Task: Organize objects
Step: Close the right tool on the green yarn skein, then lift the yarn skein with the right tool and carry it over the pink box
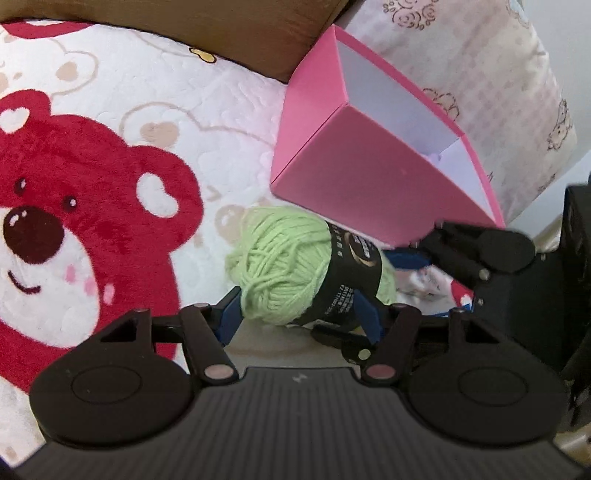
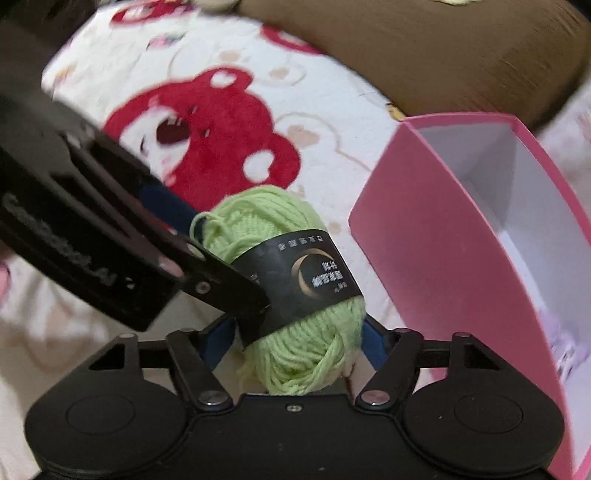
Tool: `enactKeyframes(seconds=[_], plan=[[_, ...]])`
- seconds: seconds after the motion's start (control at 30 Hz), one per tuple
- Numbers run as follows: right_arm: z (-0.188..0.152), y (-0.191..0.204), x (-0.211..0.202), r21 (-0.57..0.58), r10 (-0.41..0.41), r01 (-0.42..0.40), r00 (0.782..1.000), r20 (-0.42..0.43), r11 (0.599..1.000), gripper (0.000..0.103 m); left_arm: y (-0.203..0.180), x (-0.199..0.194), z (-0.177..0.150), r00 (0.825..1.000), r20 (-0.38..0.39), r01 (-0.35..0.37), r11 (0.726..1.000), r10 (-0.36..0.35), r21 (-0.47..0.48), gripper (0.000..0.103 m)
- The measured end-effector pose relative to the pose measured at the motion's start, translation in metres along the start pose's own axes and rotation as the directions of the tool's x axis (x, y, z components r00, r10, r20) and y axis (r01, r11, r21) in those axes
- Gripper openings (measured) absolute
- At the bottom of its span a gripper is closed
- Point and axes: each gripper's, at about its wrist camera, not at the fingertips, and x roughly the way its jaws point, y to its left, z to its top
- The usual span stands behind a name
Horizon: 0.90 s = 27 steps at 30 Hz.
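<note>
Two grippers meet on one green yarn ball lying on the bear-print blanket: left gripper and right gripper fingers both clasp it. Just beyond stands an open pink box, brown cushion behind.

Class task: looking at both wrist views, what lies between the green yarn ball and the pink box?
Only bare bear-print blanket separates yarn ball from pink box; clearest in the right wrist view.
</note>
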Motion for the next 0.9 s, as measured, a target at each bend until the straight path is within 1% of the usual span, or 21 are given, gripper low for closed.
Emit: enactKeyframes(seconds=[0.07,0.17,0.27,0.33,0.43,0.47,0.5,0.53,0.57,0.6,0.67,0.73,0.8,0.9], plan=[[-0.004,0.001,-0.004,0.058,0.001,-0.002,1.000,0.005,0.998,0.068,0.001,-0.001,0.000,1.000,0.008,0.015,1.000,-0.015,0.000,0.061],[-0.010,0.002,-0.008,0.163,-0.001,0.001,1.000,-0.002,0.987,0.066,0.002,-0.002,0.001,0.998,-0.001,0.061,0.998,-0.061,-0.015,0.059],[-0.018,0.005,-0.011,0.300,-0.010,0.014,1.000,-0.014,0.954,0.066,-0.001,0.000,0.001,0.996,-0.016,0.093,0.996,-0.093,-0.005,0.059],[-0.025,0.005,-0.016,0.411,-0.002,0.015,1.000,-0.030,0.912,0.066,-0.004,0.002,0.000,0.993,-0.037,0.113,0.994,-0.113,-0.002,0.059],[-0.038,0.005,-0.024,0.551,0.035,-0.009,0.999,-0.036,0.834,0.066,-0.009,0.002,0.000,0.989,-0.070,0.134,0.991,-0.133,0.004,0.059],[-0.043,0.005,-0.027,0.591,0.054,-0.022,0.998,-0.036,0.807,0.066,-0.010,0.003,0.000,0.988,-0.086,0.132,0.991,-0.131,0.008,0.059],[-0.046,0.006,-0.028,0.615,0.076,-0.040,0.997,-0.033,0.787,0.067,-0.012,0.005,0.001,0.987,-0.115,0.116,0.993,-0.114,0.013,0.059],[-0.049,0.007,-0.031,0.626,0.106,-0.067,0.994,-0.025,0.777,0.068,-0.014,0.008,0.001,0.985,-0.153,0.088,0.996,-0.085,0.015,0.060],[-0.053,0.009,-0.032,0.612,0.126,-0.086,0.992,-0.024,0.786,0.069,-0.014,0.010,0.001,0.982,-0.177,0.073,0.997,-0.069,0.018,0.061],[-0.055,0.009,-0.034,0.579,0.128,-0.089,0.991,-0.027,0.811,0.070,-0.015,0.009,0.000,0.981,-0.184,0.069,0.997,-0.064,0.022,0.062],[-0.058,0.008,-0.040,0.525,0.091,-0.064,0.995,-0.027,0.849,0.071,-0.018,0.005,-0.001,0.982,-0.182,0.059,0.998,-0.055,0.014,0.062],[-0.057,0.008,-0.048,0.467,0.091,-0.077,0.996,-0.007,0.881,0.072,-0.019,0.001,-0.002,0.981,-0.192,0.046,0.999,-0.041,0.019,0.063],[-0.053,0.007,-0.056,0.414,0.064,-0.069,0.998,0.026,0.907,0.077,-0.017,-0.003,-0.002,0.979,-0.199,0.036,0.999,-0.034,0.008,0.064],[-0.050,0.006,-0.061,0.368,0.050,-0.072,0.996,0.071,0.927,0.077,-0.008,-0.004,-0.004,0.975,-0.217,0.039,0.998,-0.049,-0.053,0.065]])
